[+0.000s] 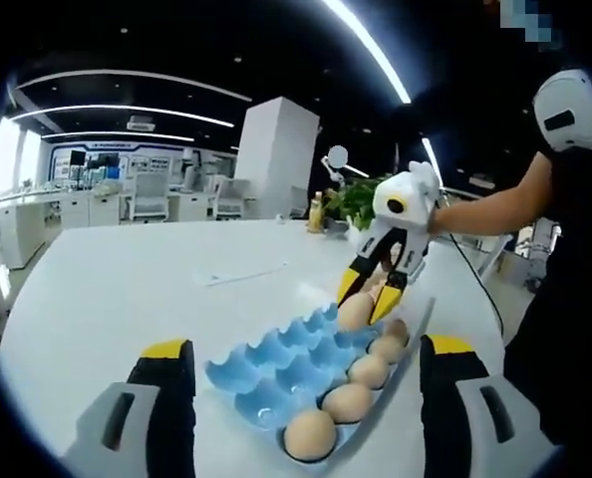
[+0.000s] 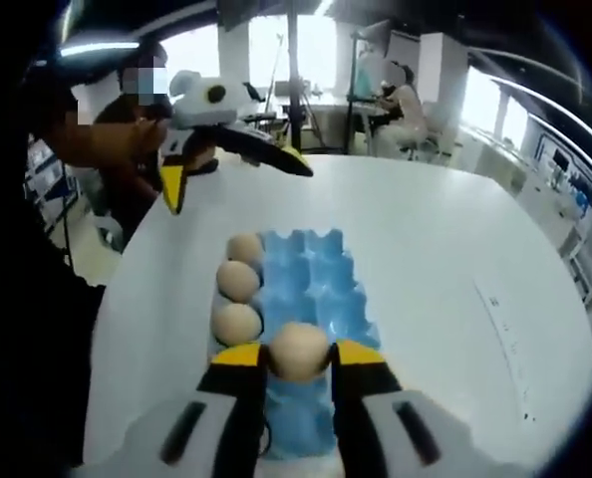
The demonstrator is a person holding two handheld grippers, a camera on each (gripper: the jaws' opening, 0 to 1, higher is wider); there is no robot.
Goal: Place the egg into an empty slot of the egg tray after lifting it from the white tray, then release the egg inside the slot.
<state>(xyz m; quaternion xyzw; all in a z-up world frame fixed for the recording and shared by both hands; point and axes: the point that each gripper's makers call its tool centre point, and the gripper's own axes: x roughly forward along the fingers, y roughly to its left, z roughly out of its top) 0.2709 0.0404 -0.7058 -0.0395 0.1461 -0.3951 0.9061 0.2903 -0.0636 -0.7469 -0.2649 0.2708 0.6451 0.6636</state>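
Note:
A blue egg tray [image 1: 276, 383] lies on the white table [image 1: 127, 289]. Several tan eggs [image 1: 347, 402] fill the row along one side of it; the other slots look empty. My right gripper [image 1: 368, 299] is shut on one more egg [image 1: 356, 312] and holds it just above the tray's far end. In the right gripper view that held egg [image 2: 299, 349] sits between my right gripper [image 2: 300, 357] jaws, over the blue tray [image 2: 321, 289] beside the filled row [image 2: 237, 281]. My left gripper [image 1: 306, 351] stands wide open around the tray's near end, holding nothing, and the left gripper [image 2: 234, 175] hovers beyond the tray.
A person in dark clothes [image 1: 565, 299] stands at the table's edge. A thin white cable [image 1: 241, 274] lies on the table past the tray. A green plant [image 1: 356, 199] and a white pillar [image 1: 276, 154] stand behind. A pale strip [image 2: 505, 319] lies on the table.

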